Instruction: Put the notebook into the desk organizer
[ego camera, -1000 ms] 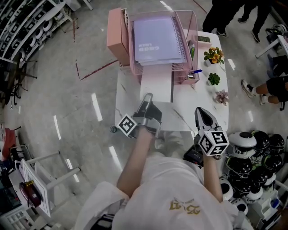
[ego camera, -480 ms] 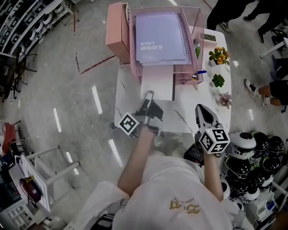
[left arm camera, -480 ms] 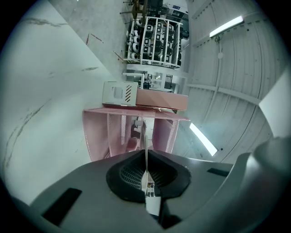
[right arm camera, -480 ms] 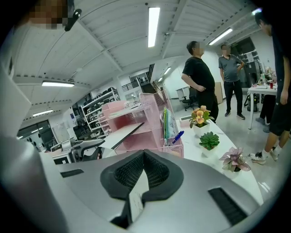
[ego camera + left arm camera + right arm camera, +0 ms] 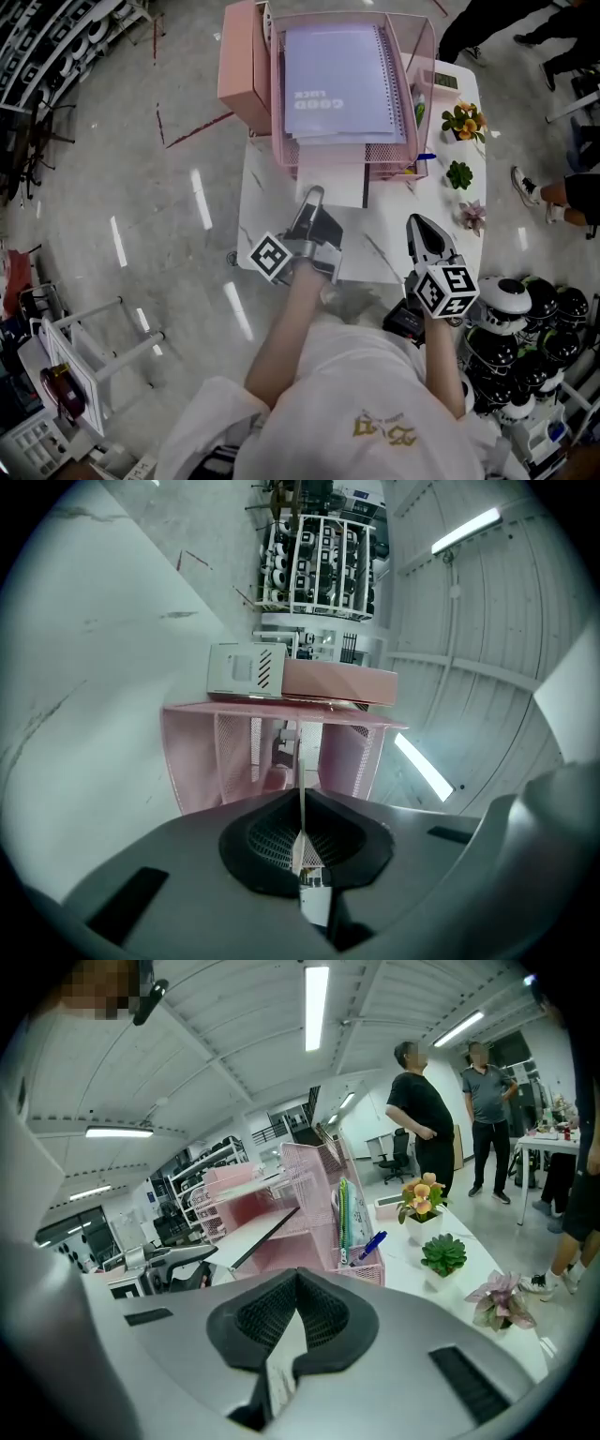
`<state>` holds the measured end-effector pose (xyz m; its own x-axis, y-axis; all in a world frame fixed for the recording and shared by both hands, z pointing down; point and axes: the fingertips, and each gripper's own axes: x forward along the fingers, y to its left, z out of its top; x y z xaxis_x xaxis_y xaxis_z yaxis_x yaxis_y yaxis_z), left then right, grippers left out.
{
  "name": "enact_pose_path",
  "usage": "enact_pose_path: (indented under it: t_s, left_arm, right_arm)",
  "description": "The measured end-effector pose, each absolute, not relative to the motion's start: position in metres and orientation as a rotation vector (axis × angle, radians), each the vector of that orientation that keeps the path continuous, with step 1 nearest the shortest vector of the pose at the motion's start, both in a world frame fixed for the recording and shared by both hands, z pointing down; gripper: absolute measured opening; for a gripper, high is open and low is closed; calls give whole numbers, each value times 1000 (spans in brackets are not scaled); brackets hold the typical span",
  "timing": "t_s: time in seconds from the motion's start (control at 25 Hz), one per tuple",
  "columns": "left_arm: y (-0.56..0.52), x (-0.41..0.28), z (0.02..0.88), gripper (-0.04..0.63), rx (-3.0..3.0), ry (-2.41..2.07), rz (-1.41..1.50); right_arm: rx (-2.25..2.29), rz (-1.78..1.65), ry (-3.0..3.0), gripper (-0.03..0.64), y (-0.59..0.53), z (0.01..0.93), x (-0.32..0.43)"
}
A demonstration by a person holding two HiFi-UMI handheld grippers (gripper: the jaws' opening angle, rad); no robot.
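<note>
Open passage: the bare strip of white table [image 5: 272,225] between its near edge and the pink desk organizer [image 5: 328,153]. The organizer's lower slot is occupied by the white notebook [image 5: 333,186], which protrudes toward that strip. Three potted plants [image 5: 458,174] obstruct the table's right edge. A pink box [image 5: 239,56] stands against the organizer's left side.

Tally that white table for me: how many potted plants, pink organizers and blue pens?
Plants: 3
Organizer: 1
Blue pen: 1
Total: 5
</note>
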<state>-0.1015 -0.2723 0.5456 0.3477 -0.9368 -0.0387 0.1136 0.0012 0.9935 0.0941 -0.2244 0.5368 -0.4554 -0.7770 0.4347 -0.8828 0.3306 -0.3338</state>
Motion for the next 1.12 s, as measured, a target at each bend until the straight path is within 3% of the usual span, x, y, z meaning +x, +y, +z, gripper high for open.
enact_pose_path:
  t_s: [1.12]
  left_arm:
    - [-299,-101,548,38,1305,-948,-987]
  right_arm:
    - [1486,810,-2391,9,-242,543,100]
